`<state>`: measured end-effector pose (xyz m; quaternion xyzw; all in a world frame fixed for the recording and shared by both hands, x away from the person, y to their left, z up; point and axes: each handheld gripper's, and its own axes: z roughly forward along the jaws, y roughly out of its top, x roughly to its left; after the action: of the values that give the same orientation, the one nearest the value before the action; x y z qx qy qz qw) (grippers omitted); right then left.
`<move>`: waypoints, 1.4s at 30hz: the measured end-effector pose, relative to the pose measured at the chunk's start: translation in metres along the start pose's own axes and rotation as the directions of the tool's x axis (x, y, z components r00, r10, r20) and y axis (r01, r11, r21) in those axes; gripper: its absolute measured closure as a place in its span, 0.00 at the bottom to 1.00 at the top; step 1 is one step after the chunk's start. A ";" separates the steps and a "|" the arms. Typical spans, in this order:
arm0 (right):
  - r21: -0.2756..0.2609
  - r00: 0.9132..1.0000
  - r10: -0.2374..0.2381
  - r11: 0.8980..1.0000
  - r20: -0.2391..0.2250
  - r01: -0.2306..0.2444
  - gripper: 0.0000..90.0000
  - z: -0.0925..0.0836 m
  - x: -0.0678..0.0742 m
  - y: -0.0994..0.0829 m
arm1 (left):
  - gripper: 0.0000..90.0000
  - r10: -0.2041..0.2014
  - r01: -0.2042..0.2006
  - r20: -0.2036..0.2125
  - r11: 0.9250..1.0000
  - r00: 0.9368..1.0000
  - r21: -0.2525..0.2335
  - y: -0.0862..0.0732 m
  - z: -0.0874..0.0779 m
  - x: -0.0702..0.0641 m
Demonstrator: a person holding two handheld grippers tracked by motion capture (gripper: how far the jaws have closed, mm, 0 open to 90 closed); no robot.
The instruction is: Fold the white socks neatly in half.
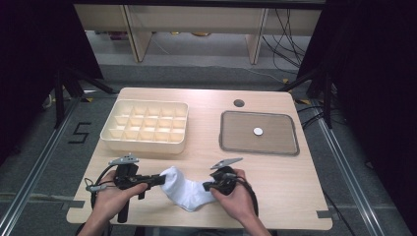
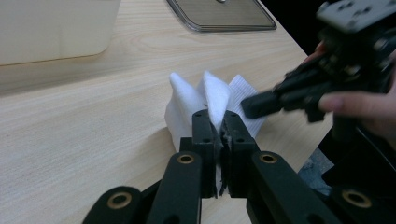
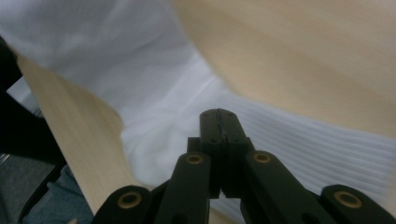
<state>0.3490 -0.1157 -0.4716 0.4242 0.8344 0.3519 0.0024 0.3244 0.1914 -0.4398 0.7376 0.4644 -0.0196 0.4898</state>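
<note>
Sock (image 1: pixel 184 189), white and bunched, lies near the table's front edge, at about 6 o'clock from the table's middle, stretched between the two grippers. At its 9 o'clock end the left gripper (image 1: pixel 160 180) pinches a fold of the toe end; in the left gripper view its jaws are pressed on a peak of white cloth that rises between them. At the sock's 3 o'clock end the right gripper (image 1: pixel 206 186) meets the ribbed cuff; in the right gripper view its jaws are pressed fully together with the ribbed cloth just beyond their tips, and whether any cloth is caught between them I cannot tell. A hand grips each tool from below. Farther back on the wooden table (image 1: pixel 206 147), at 11 o'clock from the sock, stands a cream divided organiser box (image 1: pixel 145 126). At 1 o'clock lies a grey tray (image 1: pixel 259 132) with a small white disc (image 1: pixel 258 131) on it.
</note>
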 end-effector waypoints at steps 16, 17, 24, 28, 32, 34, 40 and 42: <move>0.023 0.979 0.121 0.992 0.166 -0.127 1.00 -0.023 -0.047 -0.021 | 0.94 0.019 -0.019 0.006 1.000 1.000 0.011 0.005 0.006 -0.006; 0.032 0.978 0.114 0.992 0.176 -0.121 1.00 -0.022 -0.047 -0.021 | 0.94 0.022 -0.022 0.003 1.000 1.000 0.013 0.006 0.007 -0.007; 0.044 0.978 0.117 0.991 0.171 -0.127 1.00 -0.017 -0.040 -0.021 | 0.94 0.031 -0.031 0.017 0.999 0.999 0.018 0.007 0.013 -0.011; 0.050 0.981 0.108 0.992 0.162 -0.117 1.00 -0.014 -0.039 -0.021 | 0.94 0.042 -0.042 0.015 0.999 0.999 0.025 0.009 0.015 -0.013; 0.047 0.979 0.101 0.993 0.174 -0.111 1.00 -0.012 -0.039 -0.022 | 0.94 0.049 -0.050 0.017 0.998 0.999 0.030 0.009 0.020 -0.016; 0.049 0.978 0.101 0.992 0.181 -0.112 1.00 -0.012 -0.038 -0.022 | 0.94 0.057 -0.057 0.016 0.998 0.998 0.037 0.010 0.022 -0.017; 0.055 0.978 0.104 0.992 0.182 -0.116 1.00 -0.010 -0.036 -0.022 | 0.94 0.068 -0.068 0.012 0.997 0.998 0.041 0.010 0.028 -0.020; 0.055 0.980 0.104 0.992 0.169 -0.115 1.00 -0.010 -0.035 -0.022 | 0.94 0.072 -0.072 0.005 0.997 0.997 0.038 0.010 0.030 -0.022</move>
<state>0.3524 -0.1549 -0.4877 0.4973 0.8176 0.2878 0.0386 0.3321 0.1537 -0.4379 0.7629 0.4364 -0.0121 0.4769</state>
